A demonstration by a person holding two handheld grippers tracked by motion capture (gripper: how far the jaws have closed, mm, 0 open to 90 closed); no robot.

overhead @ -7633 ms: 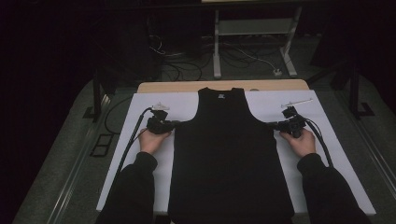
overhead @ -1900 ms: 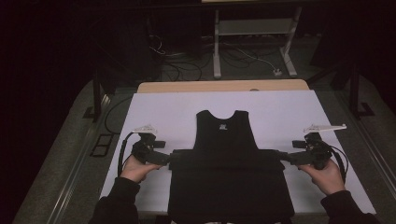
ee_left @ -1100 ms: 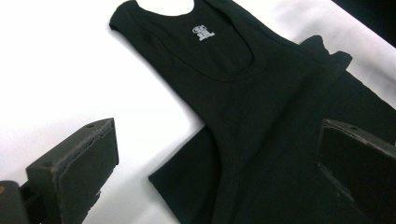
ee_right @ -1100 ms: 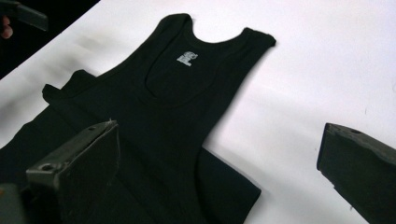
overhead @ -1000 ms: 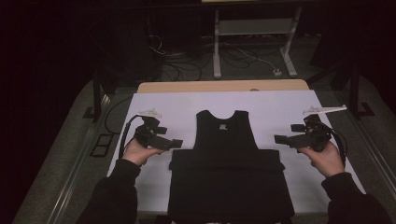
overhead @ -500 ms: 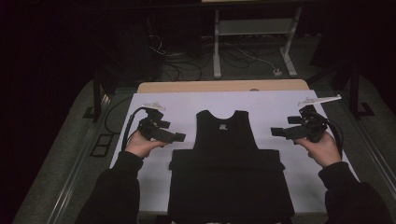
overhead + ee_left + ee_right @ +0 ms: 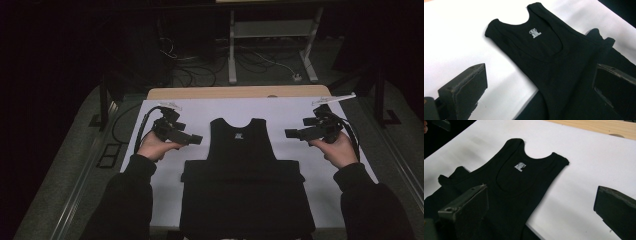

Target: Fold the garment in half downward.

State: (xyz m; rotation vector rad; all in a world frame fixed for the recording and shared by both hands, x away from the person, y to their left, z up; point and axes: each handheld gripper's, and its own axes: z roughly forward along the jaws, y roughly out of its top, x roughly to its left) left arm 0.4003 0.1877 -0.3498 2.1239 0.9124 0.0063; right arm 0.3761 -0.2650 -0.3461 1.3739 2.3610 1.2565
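Observation:
A black tank top (image 7: 243, 170) lies flat on the white table cover (image 7: 280, 112), neck toward the far edge, its lower half folded up over itself. A small white logo sits below the neckline (image 7: 535, 32) (image 7: 520, 166). My left gripper (image 7: 197, 139) hovers open to the left of the shirt's chest, jaws pointing right. My right gripper (image 7: 289, 133) hovers open to the shirt's right, jaws pointing left. In the left gripper view the tank top (image 7: 554, 62) lies between the wide-apart jaws; in the right gripper view the tank top (image 7: 509, 187) does too. Nothing is held.
A wooden table edge (image 7: 240, 92) shows beyond the white cover. Behind the table stand a metal frame (image 7: 270, 45) and loose cables (image 7: 190, 60) on the dark floor. White cover lies bare on both sides of the shirt.
Both grippers let go of the folded-up hem and lifted away toward the shirt's upper sides. The shirt's lower half now rests doubled over; earlier it lay full length.

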